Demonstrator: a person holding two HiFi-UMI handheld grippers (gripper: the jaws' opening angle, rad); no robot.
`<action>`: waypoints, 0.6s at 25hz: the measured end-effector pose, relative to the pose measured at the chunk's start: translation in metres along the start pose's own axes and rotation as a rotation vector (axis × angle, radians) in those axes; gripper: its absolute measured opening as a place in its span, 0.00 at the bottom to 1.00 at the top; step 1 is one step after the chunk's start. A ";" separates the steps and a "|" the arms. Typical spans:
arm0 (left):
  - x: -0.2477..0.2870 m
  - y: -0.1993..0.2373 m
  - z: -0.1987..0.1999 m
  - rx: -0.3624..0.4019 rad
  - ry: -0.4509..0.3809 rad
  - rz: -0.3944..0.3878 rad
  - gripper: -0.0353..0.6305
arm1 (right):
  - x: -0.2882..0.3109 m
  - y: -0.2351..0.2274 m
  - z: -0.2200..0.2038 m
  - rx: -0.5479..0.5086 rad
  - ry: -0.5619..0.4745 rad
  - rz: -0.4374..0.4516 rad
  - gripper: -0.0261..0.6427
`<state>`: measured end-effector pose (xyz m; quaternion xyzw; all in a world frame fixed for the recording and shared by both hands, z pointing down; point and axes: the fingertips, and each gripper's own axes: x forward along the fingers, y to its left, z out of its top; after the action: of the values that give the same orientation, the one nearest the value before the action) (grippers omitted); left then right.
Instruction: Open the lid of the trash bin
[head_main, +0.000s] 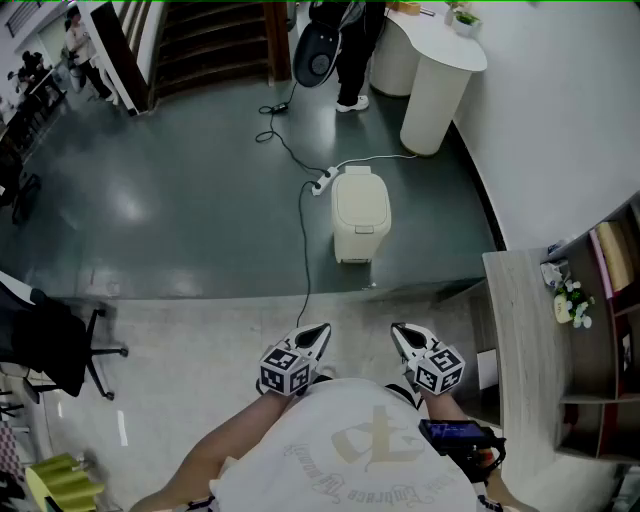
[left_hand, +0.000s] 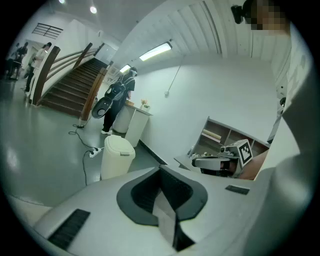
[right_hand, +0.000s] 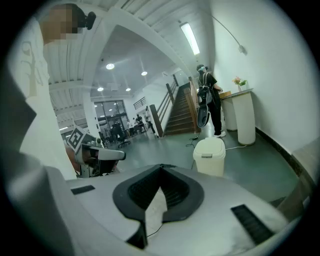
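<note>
The cream trash bin (head_main: 360, 214) stands on the dark floor a few steps ahead of me, with its lid down. It also shows in the left gripper view (left_hand: 117, 157) and the right gripper view (right_hand: 209, 156), well beyond the jaws. My left gripper (head_main: 316, 332) and right gripper (head_main: 400, 331) are held side by side near my body, both pointing toward the bin and far short of it. Each one's jaws are shut to a point with nothing between them (left_hand: 161, 169) (right_hand: 161, 168).
A white power strip (head_main: 322, 183) with a black cable lies on the floor just left of the bin. A person (head_main: 350, 50) stands by a white rounded counter (head_main: 440, 70) behind it. A wooden table (head_main: 520, 340) is on my right and a black office chair (head_main: 50, 345) on my left.
</note>
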<state>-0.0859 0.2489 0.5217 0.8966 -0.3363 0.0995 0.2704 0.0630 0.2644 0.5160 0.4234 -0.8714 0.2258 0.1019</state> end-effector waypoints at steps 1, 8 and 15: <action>-0.004 0.000 -0.002 -0.002 0.000 0.002 0.07 | -0.001 0.003 -0.002 0.003 0.000 -0.001 0.04; -0.020 0.001 -0.013 -0.016 0.005 0.022 0.07 | -0.003 0.021 -0.018 0.009 0.004 0.015 0.04; -0.029 0.002 -0.023 -0.031 0.021 0.035 0.07 | -0.011 0.027 -0.022 0.007 -0.009 -0.012 0.05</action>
<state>-0.1085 0.2760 0.5311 0.8851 -0.3508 0.1083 0.2859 0.0481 0.2967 0.5231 0.4298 -0.8686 0.2264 0.0979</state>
